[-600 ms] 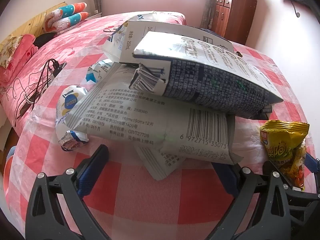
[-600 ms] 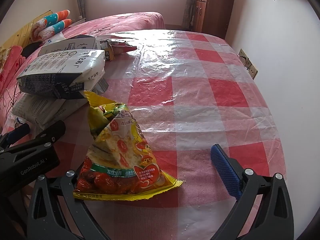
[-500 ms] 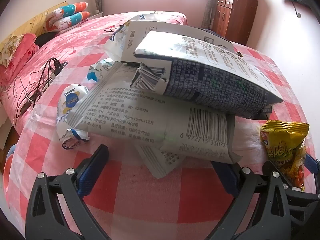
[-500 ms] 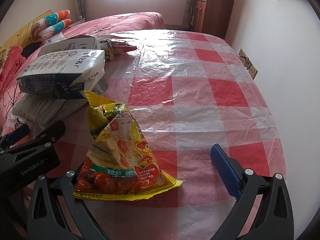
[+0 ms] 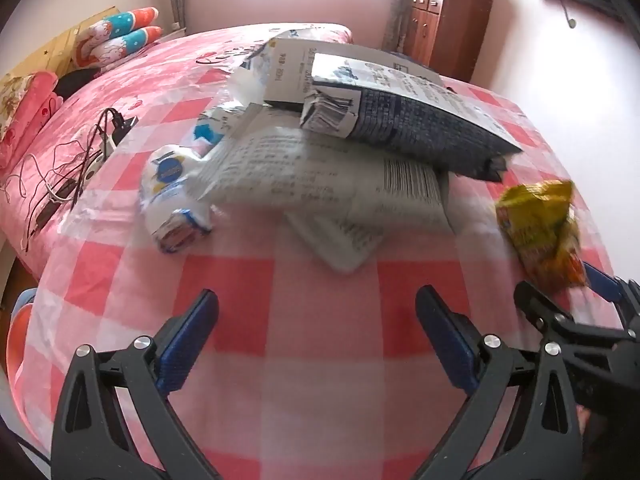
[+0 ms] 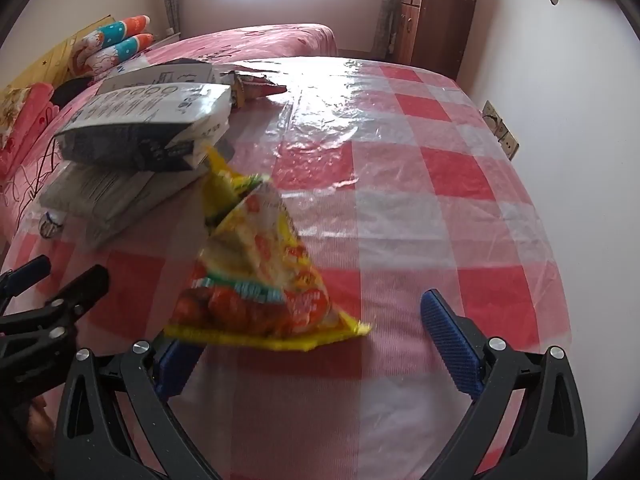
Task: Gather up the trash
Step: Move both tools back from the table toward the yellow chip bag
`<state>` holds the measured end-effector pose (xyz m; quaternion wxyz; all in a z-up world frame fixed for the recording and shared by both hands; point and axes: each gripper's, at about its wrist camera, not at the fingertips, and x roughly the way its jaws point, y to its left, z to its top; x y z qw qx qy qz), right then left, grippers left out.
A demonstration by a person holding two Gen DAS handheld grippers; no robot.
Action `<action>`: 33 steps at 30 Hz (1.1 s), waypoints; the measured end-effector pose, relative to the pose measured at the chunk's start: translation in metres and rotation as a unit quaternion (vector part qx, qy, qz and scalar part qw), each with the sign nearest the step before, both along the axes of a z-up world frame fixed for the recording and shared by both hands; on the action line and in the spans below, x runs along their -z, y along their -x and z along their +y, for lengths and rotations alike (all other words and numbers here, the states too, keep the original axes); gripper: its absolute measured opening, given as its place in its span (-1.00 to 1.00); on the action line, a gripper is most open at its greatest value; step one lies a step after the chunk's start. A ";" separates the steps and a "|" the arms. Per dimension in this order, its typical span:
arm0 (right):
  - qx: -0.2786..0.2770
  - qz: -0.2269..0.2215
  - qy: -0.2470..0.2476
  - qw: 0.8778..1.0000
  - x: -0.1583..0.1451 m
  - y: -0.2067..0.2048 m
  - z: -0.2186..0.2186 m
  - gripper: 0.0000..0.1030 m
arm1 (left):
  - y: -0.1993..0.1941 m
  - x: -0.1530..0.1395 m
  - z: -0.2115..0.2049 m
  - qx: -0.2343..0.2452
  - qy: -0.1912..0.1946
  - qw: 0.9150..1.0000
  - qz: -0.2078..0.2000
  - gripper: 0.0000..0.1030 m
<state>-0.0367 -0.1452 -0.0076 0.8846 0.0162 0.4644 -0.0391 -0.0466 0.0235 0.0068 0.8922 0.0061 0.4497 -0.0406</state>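
The left gripper [image 5: 316, 332] and right gripper [image 6: 308, 344] were noted with jaws wide, nothing held. A yellow snack bag [image 6: 256, 268] was found just ahead of the right gripper on the checked tablecloth [image 6: 420, 168]; stacked wrappers [image 5: 360, 152] were seen beyond.

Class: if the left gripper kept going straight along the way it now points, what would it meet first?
Probably the bare checked tablecloth ahead of the open left gripper; the white wrapper pile lies beyond, though depth is uncertain.

Both the left gripper [image 5: 316, 320] and the right gripper [image 6: 308, 336] tilt steeply downward side by side, jaws spread wide apart with nothing clamped between their blue pads.
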 end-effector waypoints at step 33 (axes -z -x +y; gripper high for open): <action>0.021 -0.227 0.016 0.973 -0.140 0.143 0.060 0.92 | 0.112 -0.102 0.093 -0.011 0.027 0.988 -0.152 0.92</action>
